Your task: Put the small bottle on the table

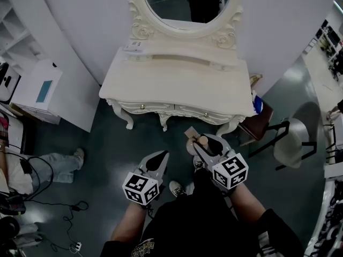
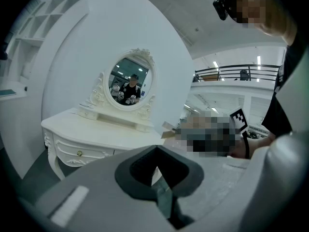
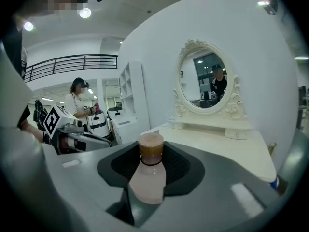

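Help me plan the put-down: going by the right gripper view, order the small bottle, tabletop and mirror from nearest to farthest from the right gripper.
1. small bottle: held between the jaws.
2. tabletop: ahead, to the right.
3. mirror: upright at the tabletop's back.

We've got a cream dressing table [image 1: 177, 90] standing on the dark floor [image 1: 107, 154]. A low shelf [image 1: 182, 55] runs along its far edge with an oval carved mirror [image 1: 185, 4] rising from it. Some small white card-like thing [image 1: 134, 47] lies at the shelf's left end.
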